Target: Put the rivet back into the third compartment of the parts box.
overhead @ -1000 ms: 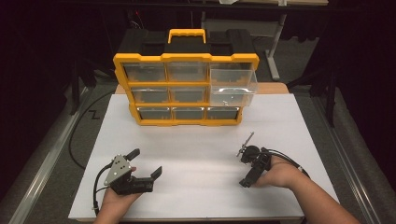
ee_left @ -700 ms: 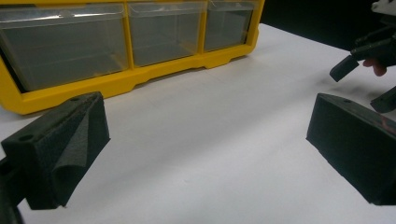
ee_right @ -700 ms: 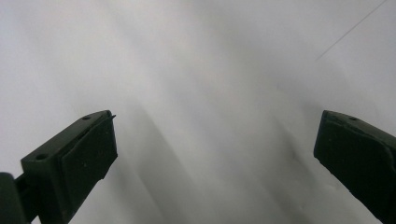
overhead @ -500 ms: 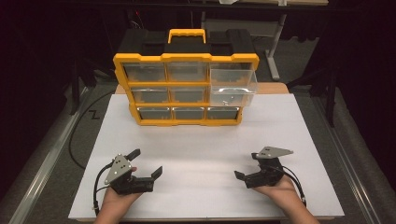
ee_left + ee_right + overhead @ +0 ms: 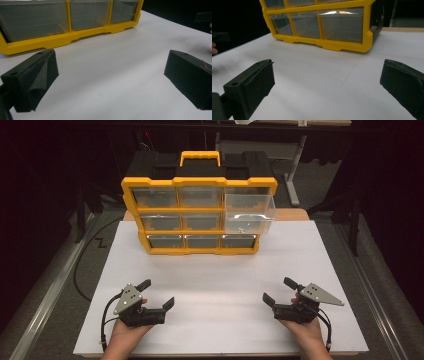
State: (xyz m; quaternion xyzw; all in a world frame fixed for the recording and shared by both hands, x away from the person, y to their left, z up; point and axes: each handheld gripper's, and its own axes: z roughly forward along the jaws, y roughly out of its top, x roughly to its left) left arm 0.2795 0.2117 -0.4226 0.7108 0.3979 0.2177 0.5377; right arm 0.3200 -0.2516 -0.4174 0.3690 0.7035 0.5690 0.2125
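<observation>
Both grippers are black: the left gripper (image 5: 157, 293) and right gripper (image 5: 280, 291) each carry a grey three-cornered plate with small screws, chunky wedge-shaped jaws, and a trailing black cable

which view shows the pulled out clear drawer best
The high view: the pulled-out drawer juts from the organizer's upper right, fully in frame. The left and right gripper views look at the organizer's lower drawers instead.

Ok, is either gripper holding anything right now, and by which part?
Nothing is held. The left gripper and right gripper both rest open on the white table, fingers apart with bare surface between.
</observation>
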